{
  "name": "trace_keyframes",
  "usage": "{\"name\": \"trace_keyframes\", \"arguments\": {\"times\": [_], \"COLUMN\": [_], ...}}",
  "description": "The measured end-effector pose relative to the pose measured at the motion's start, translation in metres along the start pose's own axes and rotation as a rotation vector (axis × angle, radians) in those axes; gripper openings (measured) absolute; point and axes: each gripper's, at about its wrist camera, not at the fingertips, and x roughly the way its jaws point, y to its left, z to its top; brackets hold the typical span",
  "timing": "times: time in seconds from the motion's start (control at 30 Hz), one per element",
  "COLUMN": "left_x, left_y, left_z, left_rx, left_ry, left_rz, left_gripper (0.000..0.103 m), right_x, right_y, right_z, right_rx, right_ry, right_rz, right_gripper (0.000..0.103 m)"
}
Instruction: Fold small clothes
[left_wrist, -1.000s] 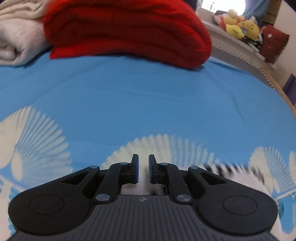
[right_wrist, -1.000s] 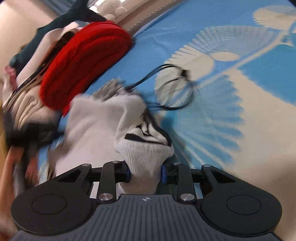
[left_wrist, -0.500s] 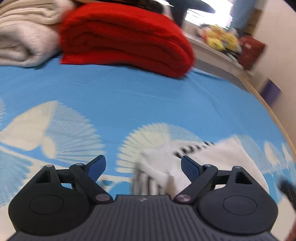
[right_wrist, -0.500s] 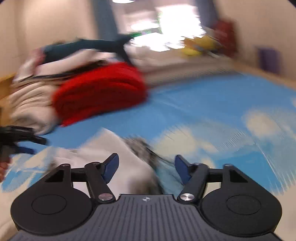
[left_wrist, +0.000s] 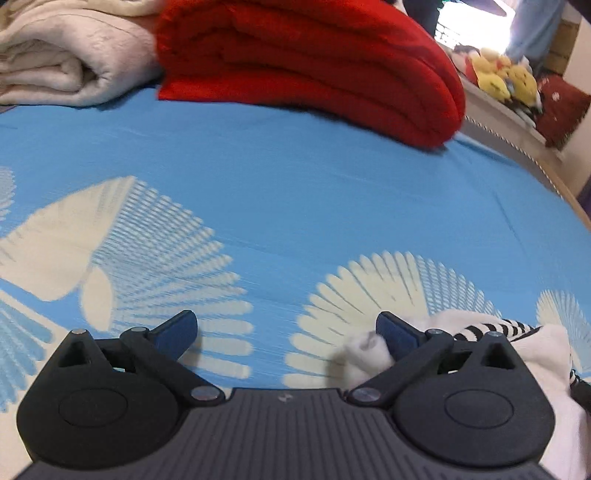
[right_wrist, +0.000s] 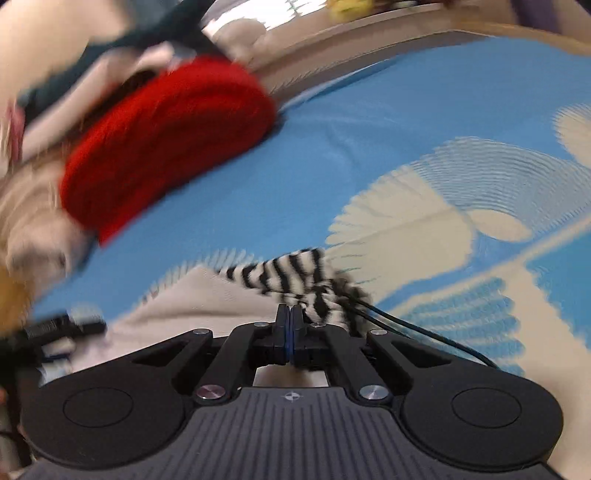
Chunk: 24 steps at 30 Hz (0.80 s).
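On the blue bedsheet (left_wrist: 295, 177), we see the left gripper (left_wrist: 286, 328) spread wide and the right gripper (right_wrist: 290, 317) pressed together.

Our left jaws have just been opening and now stand fully apart over the sheet's pale fan print, with nothing pinched between them; a white garment (left_wrist: 546, 350) with a black-and-white striped part lies bunched just beside and behind the right-hand finger (left_wrist: 395, 332), one white fold touching it. From the right wrist view, our right jaws have just closed pad to pad, and we cannot tell whether any fabric is caught in them; the striped piece (right_wrist: 291, 273) lies just ahead of the tips, the garment's white body spreading to the left. A folded red blanket (left_wrist: 306, 62) and a cream blanket (left_wrist: 62, 62) sit at the far edge of the sheet, well apart from both grippers.
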Motion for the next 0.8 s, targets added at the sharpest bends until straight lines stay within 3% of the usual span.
{"name": "trace_keyframes", "arguments": {"times": [0.03,0.1,0.17,0.23,0.3,0.37,0.43,0.57,0.67,0.73,0.8], "left_x": [-0.010,-0.037,-0.078,-0.123,-0.168,-0.202,-0.217,-0.185,-0.134,-0.122,-0.115], "left_y": [0.005,0.014,0.019,0.020,0.018,0.013,0.010,-0.001,-0.003,0.002,0.010], "left_z": [0.001,-0.001,-0.008,-0.023,-0.048,-0.083,-0.122,-0.177,-0.192,-0.188,-0.173], "left_rx": [0.000,0.011,0.054,0.108,0.143,0.170,0.185,0.228,0.217,0.160,0.085], "left_ry": [-0.012,-0.038,-0.067,-0.101,-0.111,-0.082,-0.028,0.121,0.215,0.155,0.161], "left_rz": [0.003,0.022,0.009,-0.013,-0.063,-0.124,-0.187,-0.175,-0.100,-0.069,-0.089], "left_gripper": [0.103,0.103,0.103,0.103,0.103,0.103,0.103,0.103,0.102,0.103,0.102], "right_x": [-0.015,-0.051,-0.091,-0.132,-0.168,-0.184,-0.182,-0.165,-0.144,-0.135,-0.122], "right_y": [0.003,0.006,0.010,0.017,0.027,0.040,0.044,0.024,-0.001,-0.011,-0.020], "right_z": [-0.001,-0.005,-0.014,-0.025,-0.041,-0.060,-0.078,-0.095,-0.098,-0.103,-0.105], "right_rx": [-0.007,-0.051,-0.116,-0.183,-0.227,-0.275,-0.293,-0.094,0.119,0.177,0.229], "right_ry": [-0.027,-0.098,-0.143,-0.134,-0.128,-0.083,-0.001,0.115,0.150,0.137,0.133], "right_rz": [-0.021,-0.090,-0.077,-0.051,-0.040,-0.072,-0.091,-0.073,-0.043,-0.040,-0.016], "right_gripper": [0.010,0.058,0.059,0.064,0.078,0.084,0.083,0.082,0.082,0.083,0.082]}}
